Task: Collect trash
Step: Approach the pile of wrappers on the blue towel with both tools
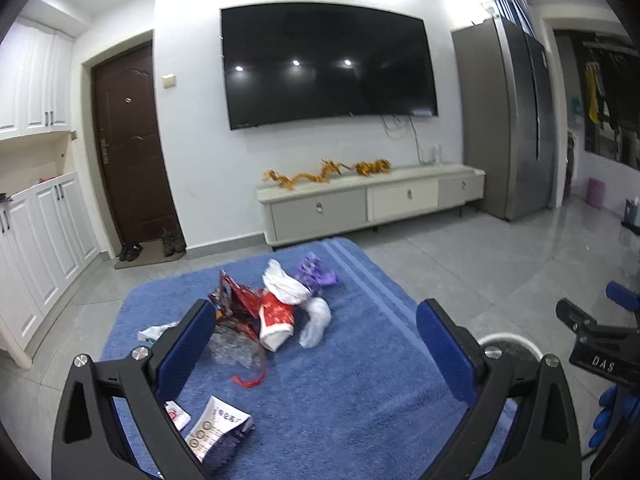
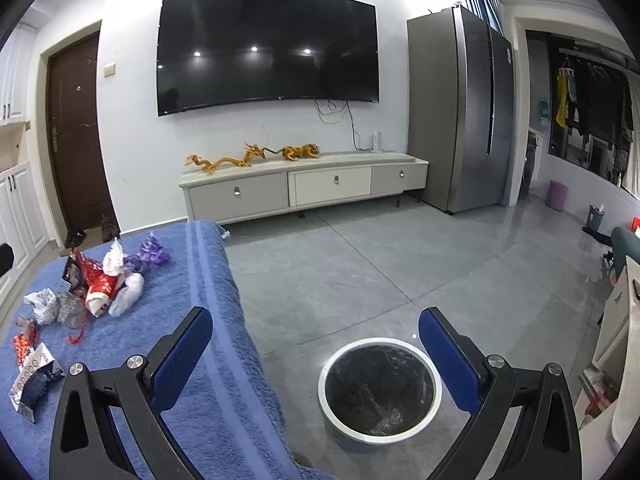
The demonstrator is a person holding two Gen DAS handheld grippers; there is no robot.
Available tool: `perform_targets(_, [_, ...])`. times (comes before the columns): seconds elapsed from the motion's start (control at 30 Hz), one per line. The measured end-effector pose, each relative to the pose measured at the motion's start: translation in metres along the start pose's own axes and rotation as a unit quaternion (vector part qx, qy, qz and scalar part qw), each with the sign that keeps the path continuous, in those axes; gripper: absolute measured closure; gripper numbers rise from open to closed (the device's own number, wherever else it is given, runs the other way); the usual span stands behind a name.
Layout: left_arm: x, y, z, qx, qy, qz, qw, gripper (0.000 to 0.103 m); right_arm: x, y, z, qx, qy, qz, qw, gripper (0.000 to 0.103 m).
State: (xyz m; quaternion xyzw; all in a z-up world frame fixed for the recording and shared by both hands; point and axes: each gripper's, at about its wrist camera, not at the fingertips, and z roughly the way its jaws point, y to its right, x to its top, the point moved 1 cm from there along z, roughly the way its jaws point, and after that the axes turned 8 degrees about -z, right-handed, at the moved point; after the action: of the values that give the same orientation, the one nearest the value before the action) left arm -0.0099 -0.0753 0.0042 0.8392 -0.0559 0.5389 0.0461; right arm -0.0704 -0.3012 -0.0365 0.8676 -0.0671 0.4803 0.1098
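My left tongs (image 1: 314,344) are spread wide and hold nothing, hovering above the blue towel (image 1: 352,392) that covers the tabletop. My right tongs (image 2: 316,350) are just as wide and empty, held out past the towel's edge, over the floor, with the trash bin (image 2: 380,394) showing between their fingers.

The trash lies in a loose heap on the towel ahead of the left tongs: a red and white wrapper (image 1: 276,318), a crumpled clear plastic piece (image 1: 236,350) just beside it, white plastic (image 1: 316,322) touching the red one, a purple wrapper (image 1: 314,274) at the far side, and a white printed packet (image 1: 218,426) lying apart, nearest to me. The bin looks empty, so I judge the collecting has hardly begun.

To do this pick well, I would take one piece at a time, starting with the near packet or the clear plastic, since they sit clear of the tangle. I should come down with one finger on each side, pinch a raised fold and not the flat sheet, and keep from catching the towel pile.

Both tongs point forward and tilt slightly down, the left over the heap, the right level above the bin, well apart from the trash.
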Motion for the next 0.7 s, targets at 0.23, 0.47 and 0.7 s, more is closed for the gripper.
perform_targets(0.23, [-0.006, 0.007, 0.025, -0.007, -0.026, 0.011, 0.9996, 0.002, -0.007, 0.007, 0.020, -0.002, -0.023, 0.014, 1.000, 0.000])
perform_targets(0.47, [-0.001, 0.001, 0.046, -0.005, -0.036, 0.007, 0.9993, 0.002, -0.003, 0.006, 0.040, 0.000, -0.038, 0.012, 0.999, 0.000])
perform_targets(0.7, [0.007, -0.010, 0.061, 0.011, -0.029, -0.001, 0.9995, 0.002, 0.004, 0.005, 0.055, 0.002, -0.045, 0.009, 0.999, 0.000])
